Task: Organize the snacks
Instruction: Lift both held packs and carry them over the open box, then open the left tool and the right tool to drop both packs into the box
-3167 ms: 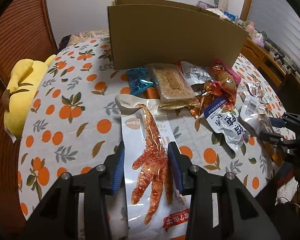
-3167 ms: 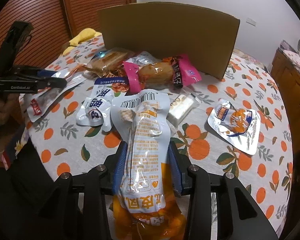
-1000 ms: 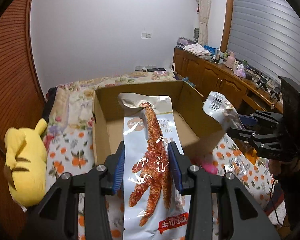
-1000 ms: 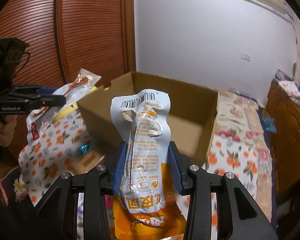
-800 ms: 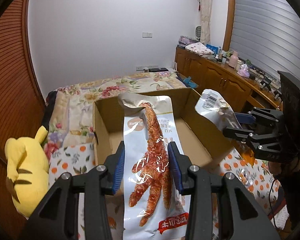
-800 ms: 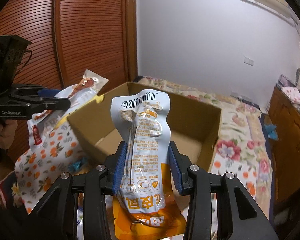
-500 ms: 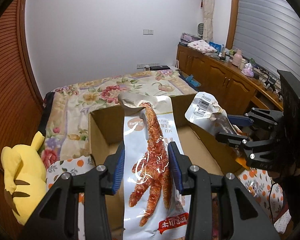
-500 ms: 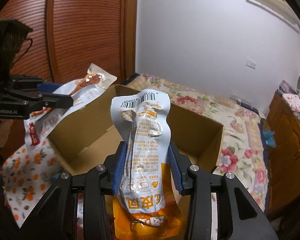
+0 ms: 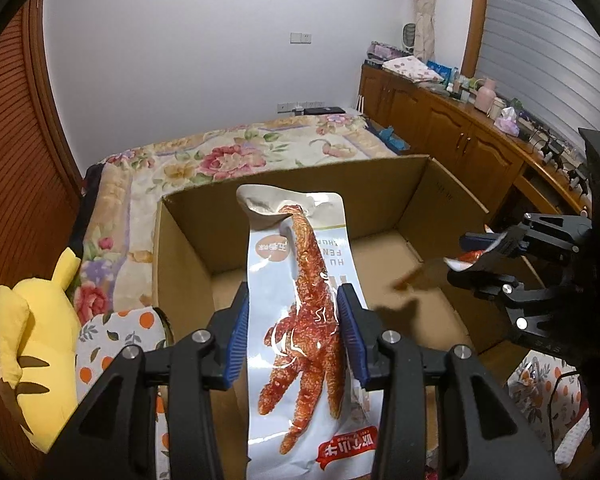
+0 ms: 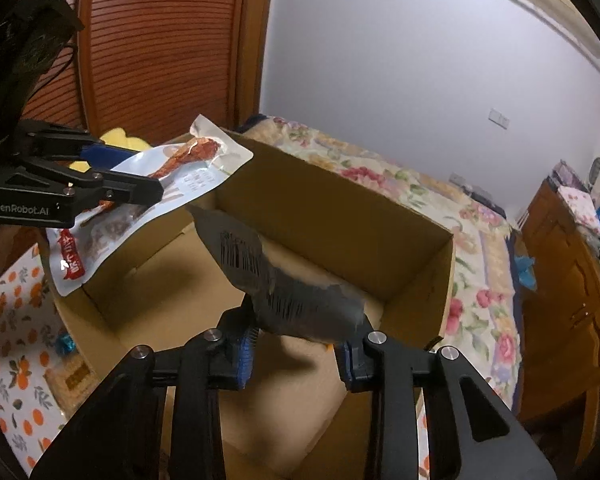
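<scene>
My left gripper [image 9: 296,316] is shut on a chicken-foot snack packet [image 9: 304,312], white with a red chicken foot, held above the near wall of an open cardboard box [image 9: 188,248]. It also shows in the right wrist view [image 10: 140,200], at the box's left rim. My right gripper [image 10: 296,344] has its jaws spread over the box [image 10: 340,216]. A blurred white packet with a barcode [image 10: 276,284] tips sideways between the fingers, falling into the box. In the left wrist view the right gripper [image 9: 484,260] is at the box's right side.
The box stands on a table with an orange-print cloth [image 9: 112,336]. A yellow plush toy [image 9: 28,340] lies at the left. More snacks [image 10: 68,360] lie on the cloth left of the box. A bed with a floral cover [image 9: 240,148] is behind, wooden cabinets [image 9: 460,136] at the right.
Both grippers rose from the table and came over the box. In the last half second my right gripper opened and its packet tipped over, dropping toward the box floor. The left grip is unchanged.
</scene>
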